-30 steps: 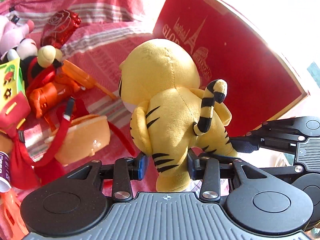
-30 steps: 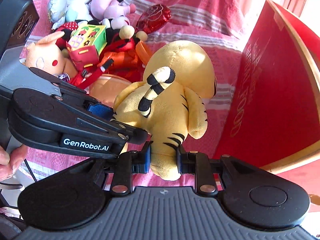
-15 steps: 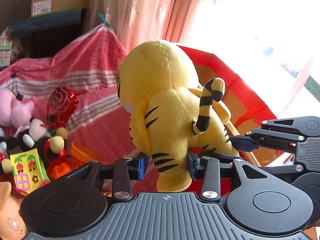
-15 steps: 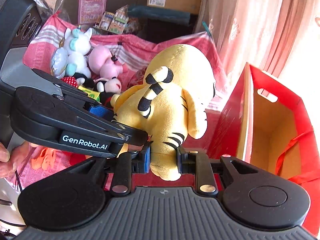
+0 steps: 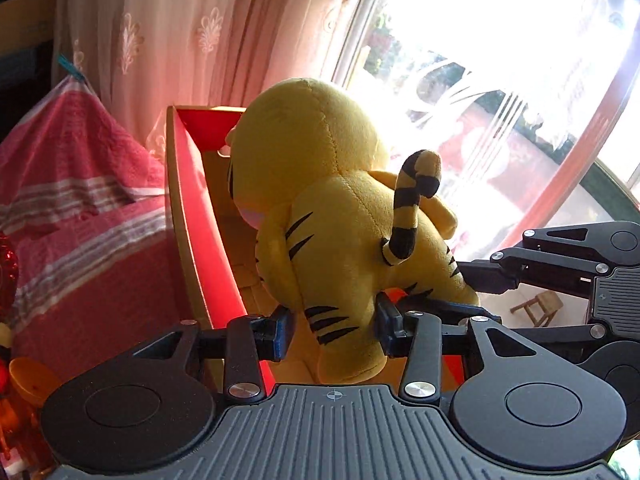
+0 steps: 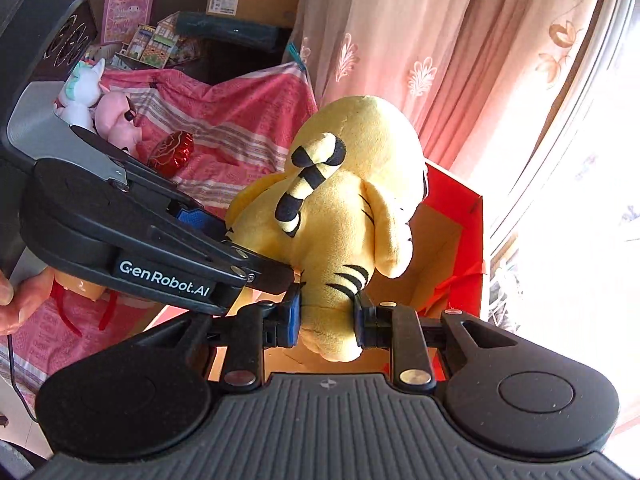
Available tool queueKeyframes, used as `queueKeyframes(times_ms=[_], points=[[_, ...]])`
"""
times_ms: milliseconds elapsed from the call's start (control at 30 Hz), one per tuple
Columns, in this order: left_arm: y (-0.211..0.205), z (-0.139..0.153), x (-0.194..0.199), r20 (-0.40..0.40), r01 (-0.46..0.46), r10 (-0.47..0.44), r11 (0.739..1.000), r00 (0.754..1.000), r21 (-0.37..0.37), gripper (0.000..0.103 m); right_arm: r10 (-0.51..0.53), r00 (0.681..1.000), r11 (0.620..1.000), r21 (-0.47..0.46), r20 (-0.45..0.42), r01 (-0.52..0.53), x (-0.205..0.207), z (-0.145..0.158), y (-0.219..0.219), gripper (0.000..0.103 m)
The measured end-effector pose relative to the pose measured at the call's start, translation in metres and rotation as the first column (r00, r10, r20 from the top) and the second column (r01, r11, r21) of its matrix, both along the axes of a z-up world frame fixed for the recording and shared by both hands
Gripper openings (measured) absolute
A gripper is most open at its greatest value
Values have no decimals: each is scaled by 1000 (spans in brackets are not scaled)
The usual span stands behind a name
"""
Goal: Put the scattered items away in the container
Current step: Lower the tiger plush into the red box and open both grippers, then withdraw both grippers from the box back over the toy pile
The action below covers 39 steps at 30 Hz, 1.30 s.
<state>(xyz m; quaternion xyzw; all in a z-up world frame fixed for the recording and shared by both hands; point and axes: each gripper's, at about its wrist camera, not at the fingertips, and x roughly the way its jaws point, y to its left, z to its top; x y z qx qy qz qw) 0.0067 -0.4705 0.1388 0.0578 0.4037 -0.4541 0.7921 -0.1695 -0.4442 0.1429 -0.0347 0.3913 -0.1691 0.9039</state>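
While both claws grip the tiger plush (image 5: 340, 216) by its legs (left claw (image 5: 334, 328), right claw (image 6: 326, 316)), I see the red box (image 6: 460, 240) open directly beneath it, lower centre.

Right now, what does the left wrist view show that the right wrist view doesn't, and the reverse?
Left only: a wooden stool beyond the window. Right only: a pink plush, a white unicorn, a cardboard box and a hand. Both: the tiger held by the left claw and right claw over the red box, plus the curtain.
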Motion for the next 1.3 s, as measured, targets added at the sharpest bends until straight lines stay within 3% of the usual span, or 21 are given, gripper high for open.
queueKeyframes(times_ms=[67, 100, 133, 167, 233, 267, 333, 600, 667, 867, 1033, 1300], points=[[-13, -12, 0, -9, -8, 8, 999, 1000, 37, 44, 6, 1000, 1000, 16, -19, -5, -2, -12, -13, 30], [-19, -18, 1, -11, -12, 13, 998, 1000, 58, 57, 9, 999, 1000, 27, -32, -8, 0, -18, -20, 31], [-23, -22, 2, -11, -21, 22, 997, 1000, 75, 58, 10, 999, 999, 32, -41, -8, 1, -23, -25, 39], [-26, -26, 4, -9, -33, 34, 995, 999, 95, 64, 8, 999, 1000, 17, -42, -7, 2, -29, -28, 56], [-29, -29, 7, -2, -52, 53, 991, 999, 123, 81, -10, 999, 1000, -26, -50, 8, 6, -39, -35, 79], [-29, -29, 6, 18, -70, 69, 987, 997, 143, 90, -12, 999, 999, -36, -42, 10, 6, -43, -39, 84], [-28, -30, 6, 43, -84, 79, 985, 996, 153, 92, -7, 999, 1000, -22, -32, 7, 6, -48, -46, 84], [-8, -30, -3, -19, -74, 77, 991, 997, 115, 92, -7, 999, 1000, 23, -40, 8, 6, -60, -48, 87], [-5, -26, -6, 1, -86, 87, 988, 996, 126, 93, -15, 998, 1000, 14, -54, 16, 12, -63, -40, 88], [18, -5, -12, 36, -51, 49, 997, 998, 61, 93, -40, 998, 999, -10, -58, 39, 18, -53, -21, 89], [54, 1, -4, 12, -66, 66, 997, 998, 26, 95, -75, 997, 996, -50, -31, 73, 23, -37, -3, 90], [128, -2, 22, 22, -133, 131, 989, 991, 62, 95, -65, 997, 995, -71, 28, 67, 46, -14, 40, 90]])
